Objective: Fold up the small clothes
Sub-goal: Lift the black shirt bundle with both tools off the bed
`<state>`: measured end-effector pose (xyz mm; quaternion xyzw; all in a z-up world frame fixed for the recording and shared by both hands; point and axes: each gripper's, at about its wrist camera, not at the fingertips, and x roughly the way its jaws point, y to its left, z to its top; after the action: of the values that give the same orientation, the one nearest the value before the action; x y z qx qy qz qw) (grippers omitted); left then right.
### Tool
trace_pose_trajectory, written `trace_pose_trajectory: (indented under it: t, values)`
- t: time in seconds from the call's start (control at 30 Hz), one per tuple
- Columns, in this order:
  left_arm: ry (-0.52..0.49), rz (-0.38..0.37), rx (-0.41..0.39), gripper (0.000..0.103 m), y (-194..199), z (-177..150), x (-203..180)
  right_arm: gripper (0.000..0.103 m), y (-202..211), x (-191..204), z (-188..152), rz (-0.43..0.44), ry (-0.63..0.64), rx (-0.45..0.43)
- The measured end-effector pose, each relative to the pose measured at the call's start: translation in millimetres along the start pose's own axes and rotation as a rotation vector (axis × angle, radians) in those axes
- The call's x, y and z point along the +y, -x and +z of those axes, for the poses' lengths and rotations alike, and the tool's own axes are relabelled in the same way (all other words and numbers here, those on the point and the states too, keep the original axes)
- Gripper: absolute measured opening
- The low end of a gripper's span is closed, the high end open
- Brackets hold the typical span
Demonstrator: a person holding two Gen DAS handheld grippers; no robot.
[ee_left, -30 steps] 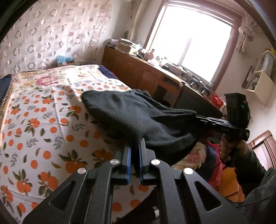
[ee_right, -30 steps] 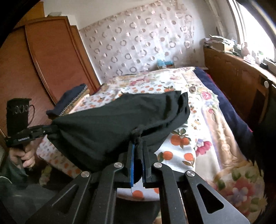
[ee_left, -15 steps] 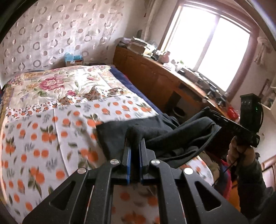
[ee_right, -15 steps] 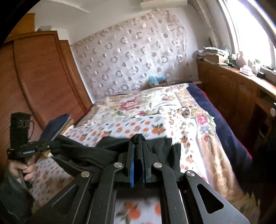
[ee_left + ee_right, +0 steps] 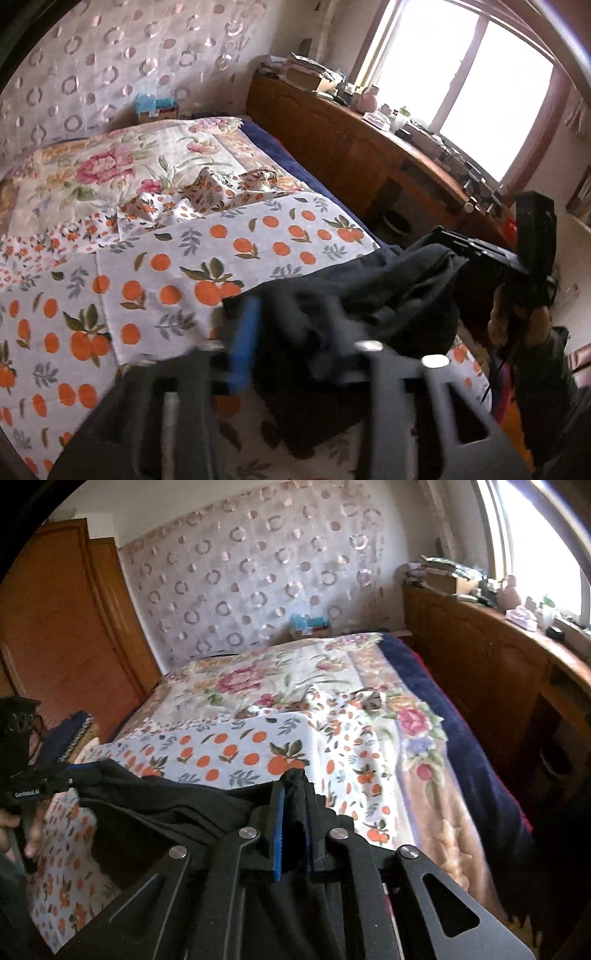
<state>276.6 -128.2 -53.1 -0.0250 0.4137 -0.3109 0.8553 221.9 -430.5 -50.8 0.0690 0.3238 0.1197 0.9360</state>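
Note:
A black garment [image 5: 369,291] lies bunched at the near edge of the bed, on the orange-print sheet [image 5: 184,266]. My left gripper [image 5: 291,332] is blurred; its jaws stand wide apart, with the cloth lying between them. My right gripper [image 5: 293,797] is shut on a fold of the garment [image 5: 166,808]. The right gripper also shows in the left wrist view [image 5: 450,240], at the garment's right end. The left gripper shows in the right wrist view [image 5: 74,773], at the cloth's left end.
A floral quilt [image 5: 280,679] covers the far half of the bed. A wooden sideboard [image 5: 369,147] with clutter runs along the right under the window. A wooden wardrobe [image 5: 55,627] stands on the left. A folded dark pile [image 5: 74,734] lies at the bed's left edge.
Both grippers have dropped toward the near edge of the bed with the garment, which now lies bunched on the sheet. My left gripper has opened; the right stays shut on the cloth.

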Motion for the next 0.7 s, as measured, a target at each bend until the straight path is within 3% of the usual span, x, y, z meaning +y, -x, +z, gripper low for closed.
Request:
trace_pose_trajectory:
  t: [0.07,0.13,0.17,0.33,0.43,0.53,0.6,0.7]
  values:
    - [-0.011,-0.011,0.005,0.055,6.1,-2.9,1.9,0.028,12.6,-2.7,-0.2,-0.035,0.012,-0.033]
    - [-0.017,-0.015,0.005,0.060,12.3,-7.6,4.5,0.052,20.8,-5.1,-3.0,-0.019,0.021,-0.051]
    - [-0.018,-0.025,0.012,0.062,13.9,-11.1,6.8,0.054,20.7,-6.9,-7.2,-0.007,0.025,-0.043]
    - [-0.003,-0.008,0.081,0.063,-8.9,-17.0,14.5,0.055,-2.4,-11.6,-16.2,0.007,0.036,0.048]
    - [0.039,-0.008,0.110,0.063,-30.4,-13.8,21.2,0.055,-13.9,-8.7,-13.2,0.018,0.019,0.060]
    - [0.050,-0.012,0.098,0.063,-43.1,-6.1,23.2,0.055,-25.0,-4.2,-2.3,0.056,0.021,0.063]
    - [0.061,0.007,0.103,0.063,-50.3,0.4,24.0,0.055,-38.9,-9.1,2.6,0.043,0.006,0.105]
    - [0.057,0.002,0.107,0.063,-54.7,4.5,21.6,0.055,-53.9,-20.2,6.8,0.091,-0.020,0.140]
